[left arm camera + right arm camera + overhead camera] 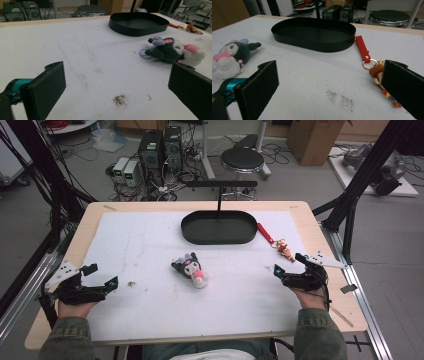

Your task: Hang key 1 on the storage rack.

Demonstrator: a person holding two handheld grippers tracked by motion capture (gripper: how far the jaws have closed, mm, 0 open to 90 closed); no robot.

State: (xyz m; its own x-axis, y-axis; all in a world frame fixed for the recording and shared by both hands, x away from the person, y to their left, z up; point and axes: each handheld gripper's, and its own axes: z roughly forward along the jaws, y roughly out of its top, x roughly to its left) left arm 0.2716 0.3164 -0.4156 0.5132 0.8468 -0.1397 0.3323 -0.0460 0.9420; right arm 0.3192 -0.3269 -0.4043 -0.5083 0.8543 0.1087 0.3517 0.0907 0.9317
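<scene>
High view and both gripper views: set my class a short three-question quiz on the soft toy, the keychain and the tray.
1. True or false: the dark plush toy with a pink and white face lies inside the black oval metal tray.
2. Which gripper is nearer the red-strapped keychain with a small cowboy figure: A the left gripper, B the right gripper?
3. Fill in: both grippers' jaws stand ____.

Key
1. False: it lies on the white foam mat, in front of the tray.
2. B.
3. Open, with nothing between them.

Grey floor (390, 250), black stool (242, 159), computers (160, 147)
</scene>
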